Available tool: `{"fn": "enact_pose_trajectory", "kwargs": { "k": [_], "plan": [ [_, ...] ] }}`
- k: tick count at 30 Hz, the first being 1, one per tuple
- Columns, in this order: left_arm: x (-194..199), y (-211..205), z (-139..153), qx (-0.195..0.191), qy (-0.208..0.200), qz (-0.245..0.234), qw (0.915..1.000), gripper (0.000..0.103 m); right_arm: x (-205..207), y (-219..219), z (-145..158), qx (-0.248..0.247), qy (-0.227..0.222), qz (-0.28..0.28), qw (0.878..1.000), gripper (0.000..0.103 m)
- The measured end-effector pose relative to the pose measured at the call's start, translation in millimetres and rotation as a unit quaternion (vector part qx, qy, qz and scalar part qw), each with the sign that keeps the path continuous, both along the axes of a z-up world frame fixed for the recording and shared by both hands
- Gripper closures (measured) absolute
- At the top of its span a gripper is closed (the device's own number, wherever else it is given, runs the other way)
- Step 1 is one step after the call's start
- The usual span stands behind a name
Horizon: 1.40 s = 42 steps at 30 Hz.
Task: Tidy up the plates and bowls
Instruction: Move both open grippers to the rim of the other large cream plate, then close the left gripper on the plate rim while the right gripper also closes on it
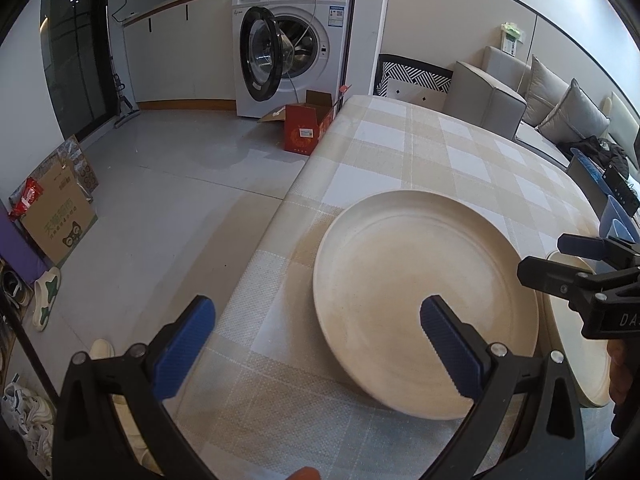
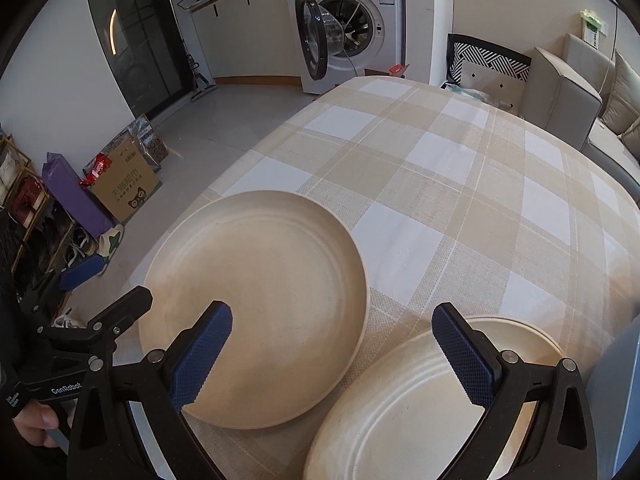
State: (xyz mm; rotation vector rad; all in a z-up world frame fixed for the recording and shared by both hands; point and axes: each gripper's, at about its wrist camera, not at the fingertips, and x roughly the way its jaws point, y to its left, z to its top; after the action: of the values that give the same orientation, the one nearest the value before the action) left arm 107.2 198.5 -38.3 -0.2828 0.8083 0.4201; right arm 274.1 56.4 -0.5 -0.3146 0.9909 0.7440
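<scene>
Right wrist view: right tool (image 2: 332, 356) spread wide, blue ribbed pads, holding nothing; it hovers over two round cream plates. Near plate (image 2: 404, 412) with concentric ridges lies at the desk's front edge, its rim just beside the larger deep-rimmed plate (image 2: 260, 300) to the left. Left tool (image 1: 316, 354) also spread, empty, above the large plate's near rim. "GenRobot" reads on the left handle. Desk (image 2: 460, 184) wears a woven beige-and-white check cloth. Beyond, a white washing machine (image 2: 344, 24), door open.
</scene>
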Motion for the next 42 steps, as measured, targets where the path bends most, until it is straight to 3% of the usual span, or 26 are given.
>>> {"fn": "enact_pose_trajectory", "kwargs": {
  "k": [14, 36, 39, 42],
  "plan": [
    [10, 4, -10, -0.004, 0.016, -0.005, 0.9998, 0.0, 11, 12, -15, -0.011, 0.014, 0.005, 1.0, 0.002],
    [18, 4, -25, -0.012, 0.039, -0.01, 0.9991, 0.0, 20, 16, -34, -0.038, 0.027, 0.002, 0.999, 0.033],
    [16, 5, -24, -0.013, 0.035, -0.009, 0.9993, 0.002, 20, 18, -37, -0.041, 0.03, 0.005, 0.999, 0.039],
    [15, 6, -24, -0.019, 0.033, -0.012, 0.9992, 0.012, 19, 20, -38, -0.041, 0.031, 0.01, 0.999, 0.045]
  ]
}}
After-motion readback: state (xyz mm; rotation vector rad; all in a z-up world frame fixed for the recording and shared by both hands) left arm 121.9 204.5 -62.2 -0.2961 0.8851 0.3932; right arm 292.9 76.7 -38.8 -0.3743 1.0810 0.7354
